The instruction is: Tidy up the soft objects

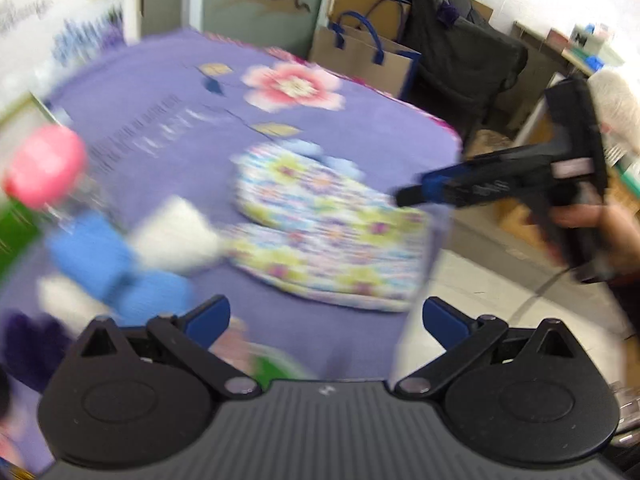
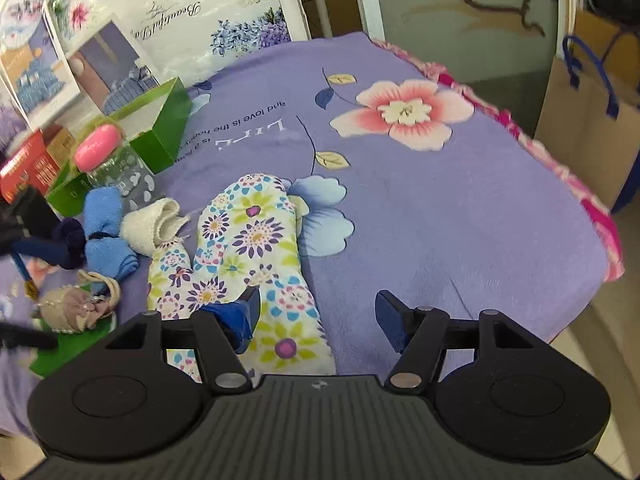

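A floral oven mitt (image 2: 240, 248) lies flat on the purple blanket (image 2: 440, 220); it also shows, blurred, in the left wrist view (image 1: 320, 232). To its left lie a rolled white cloth (image 2: 152, 226), a blue towel tied in a bundle (image 2: 106, 236), a dark purple soft item (image 2: 68, 244) and a small beige shoe (image 2: 76, 304). My right gripper (image 2: 318, 316) is open and empty just above the mitt's cuff. My left gripper (image 1: 326, 318) is open and empty above the blanket, near the blue towel (image 1: 116, 268). The right gripper shows in the left wrist view (image 1: 500, 184).
A glass jar with a pink lid (image 2: 108, 160) and a green box (image 2: 160, 132) stand at the left, with red boxes (image 2: 28, 164) behind. A green lid (image 2: 68, 344) lies near the shoe. Paper bags (image 2: 592, 120) stand on the floor beyond the bed's right edge.
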`<state>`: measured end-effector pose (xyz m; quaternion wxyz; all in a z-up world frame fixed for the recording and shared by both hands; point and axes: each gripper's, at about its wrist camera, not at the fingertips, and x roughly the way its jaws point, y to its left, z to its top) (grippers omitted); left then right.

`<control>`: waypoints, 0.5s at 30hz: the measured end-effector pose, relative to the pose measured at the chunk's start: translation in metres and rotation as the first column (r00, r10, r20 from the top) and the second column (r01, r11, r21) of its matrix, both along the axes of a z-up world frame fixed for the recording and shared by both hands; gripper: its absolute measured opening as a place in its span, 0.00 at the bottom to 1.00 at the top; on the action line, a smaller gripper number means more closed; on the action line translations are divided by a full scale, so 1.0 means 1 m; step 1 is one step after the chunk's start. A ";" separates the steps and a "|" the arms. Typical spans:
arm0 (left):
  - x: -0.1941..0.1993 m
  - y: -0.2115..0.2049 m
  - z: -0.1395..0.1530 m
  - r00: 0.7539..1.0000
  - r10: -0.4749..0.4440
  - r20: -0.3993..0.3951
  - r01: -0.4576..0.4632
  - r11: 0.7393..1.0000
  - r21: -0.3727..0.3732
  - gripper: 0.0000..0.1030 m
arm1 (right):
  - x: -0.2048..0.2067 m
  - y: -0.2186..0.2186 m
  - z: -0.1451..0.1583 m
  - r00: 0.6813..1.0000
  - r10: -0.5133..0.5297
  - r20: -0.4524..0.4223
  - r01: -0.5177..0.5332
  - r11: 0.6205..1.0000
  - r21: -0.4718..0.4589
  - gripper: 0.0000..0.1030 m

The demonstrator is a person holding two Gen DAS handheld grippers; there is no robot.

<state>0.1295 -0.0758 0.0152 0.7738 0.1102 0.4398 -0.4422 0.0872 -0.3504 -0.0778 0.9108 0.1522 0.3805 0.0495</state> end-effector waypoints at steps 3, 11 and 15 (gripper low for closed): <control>-0.001 -0.013 -0.008 0.988 0.094 -0.121 -0.098 0.995 -0.024 0.99 | 0.008 -0.003 -0.003 0.999 0.028 0.018 -0.029 0.999 0.038 0.48; 0.067 -0.027 -0.005 0.862 0.386 -0.328 -0.403 0.915 0.017 0.99 | 0.002 0.003 -0.023 0.994 0.096 0.043 -0.101 0.988 0.119 0.50; 0.104 -0.053 0.006 0.849 0.432 -0.306 -0.441 0.897 0.042 0.99 | 0.000 0.007 -0.021 0.993 0.095 0.068 -0.102 0.989 0.109 0.51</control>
